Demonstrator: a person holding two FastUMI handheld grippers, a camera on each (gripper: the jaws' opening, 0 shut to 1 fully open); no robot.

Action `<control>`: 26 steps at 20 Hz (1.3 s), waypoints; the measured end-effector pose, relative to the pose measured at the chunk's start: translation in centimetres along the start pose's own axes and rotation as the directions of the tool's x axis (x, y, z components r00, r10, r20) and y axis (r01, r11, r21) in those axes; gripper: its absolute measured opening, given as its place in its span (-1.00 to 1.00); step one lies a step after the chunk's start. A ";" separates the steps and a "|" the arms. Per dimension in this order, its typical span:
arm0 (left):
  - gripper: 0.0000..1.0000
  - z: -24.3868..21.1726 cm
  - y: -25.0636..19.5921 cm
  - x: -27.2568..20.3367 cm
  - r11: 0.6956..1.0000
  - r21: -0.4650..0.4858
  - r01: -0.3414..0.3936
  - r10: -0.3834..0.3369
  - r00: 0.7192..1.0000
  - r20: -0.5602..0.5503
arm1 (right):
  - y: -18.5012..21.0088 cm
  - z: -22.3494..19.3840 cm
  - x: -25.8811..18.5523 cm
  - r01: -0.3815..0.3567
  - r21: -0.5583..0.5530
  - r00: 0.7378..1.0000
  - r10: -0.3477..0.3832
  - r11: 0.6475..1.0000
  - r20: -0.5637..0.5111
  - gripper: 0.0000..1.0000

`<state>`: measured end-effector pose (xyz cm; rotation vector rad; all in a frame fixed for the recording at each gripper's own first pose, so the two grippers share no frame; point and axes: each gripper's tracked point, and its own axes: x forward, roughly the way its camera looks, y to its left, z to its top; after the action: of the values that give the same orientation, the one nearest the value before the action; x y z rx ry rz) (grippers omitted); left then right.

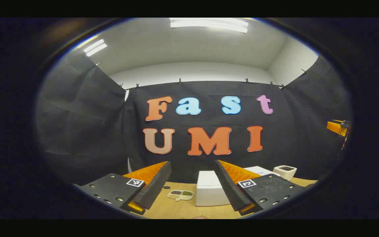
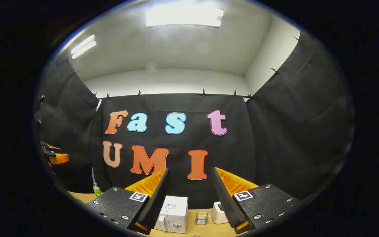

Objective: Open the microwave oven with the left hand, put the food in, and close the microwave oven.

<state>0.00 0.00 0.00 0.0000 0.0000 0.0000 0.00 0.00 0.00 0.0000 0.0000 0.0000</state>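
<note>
In the left gripper view, the white microwave oven (image 1: 209, 189) stands on the wooden table (image 1: 183, 209), straight ahead between my left gripper's fingers. A small pale dish of dark and green food (image 1: 180, 195) lies just left of it. My left gripper (image 1: 192, 163) is open, held above the table, with nothing between its fingers. In the right gripper view the microwave oven (image 2: 173, 213) sits low ahead with its door shut. My right gripper (image 2: 190, 169) is open and holds nothing. Each gripper appears at the edge of the other's view: the right gripper (image 1: 337, 127) and the left gripper (image 2: 53, 154).
A small white appliance (image 1: 285, 171) stands right of the microwave, seen also as the white appliance (image 2: 218, 212). A little clear jar (image 2: 202, 218) sits between the two. A green bottle (image 2: 96, 189) stands at the table's left. Black cloth walls close in the booth.
</note>
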 end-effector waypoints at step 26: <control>0.69 -5.4 -12.7 1.6 0.983 -0.047 0.178 -0.180 0.984 -0.021 | -2.1 -6.1 -0.8 -0.037 -0.060 0.997 0.033 0.997 -0.070 0.87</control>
<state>1.56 -12.70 -5.45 -0.0448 0.0250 -0.1801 -0.80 -2.06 -6.10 -0.0617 0.0691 0.0349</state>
